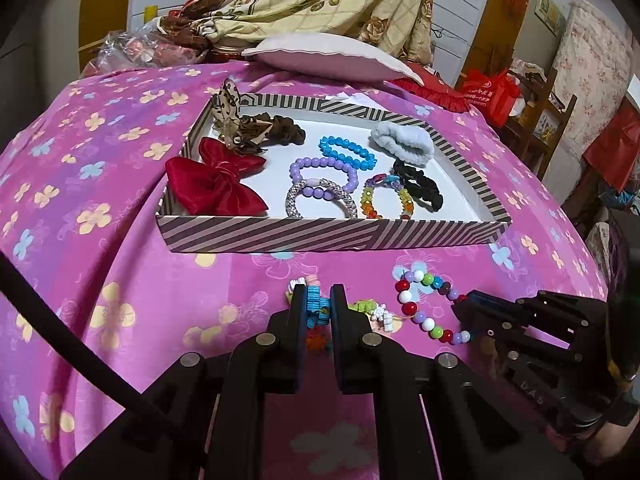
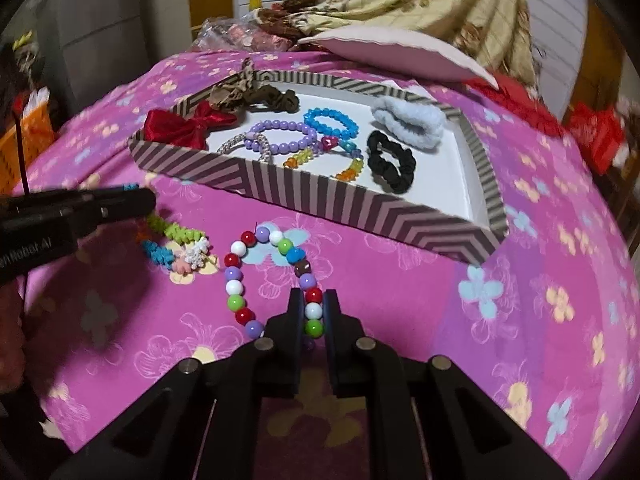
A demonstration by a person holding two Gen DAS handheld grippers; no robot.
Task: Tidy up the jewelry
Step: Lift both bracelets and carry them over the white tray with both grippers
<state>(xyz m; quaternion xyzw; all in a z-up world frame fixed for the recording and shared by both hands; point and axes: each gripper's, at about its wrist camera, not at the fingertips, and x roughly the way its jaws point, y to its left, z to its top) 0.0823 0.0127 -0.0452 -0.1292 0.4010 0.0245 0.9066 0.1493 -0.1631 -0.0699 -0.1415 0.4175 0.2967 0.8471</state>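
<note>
Your left gripper point(image 1: 319, 300) is clamped on the flower-bead bracelet point(image 2: 176, 246), and your right gripper point(image 2: 313, 312) is pinched on the round-bead bracelet point(image 2: 276, 280) — both bracelets lie on the pink flowered cloth point(image 1: 120, 240), just in front of the striped tray point(image 1: 320, 234). Inside that tray, nearest its front wall, sit a red bow point(image 1: 214, 184) and several bracelets; farther back — a grey scrunchie point(image 1: 402, 142).

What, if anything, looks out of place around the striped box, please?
The red bow droops over the striped box's left wall. Two bracelets lie outside on the bedspread: a multicolored bead bracelet and a flower-bead bracelet, each already gripped.
</note>
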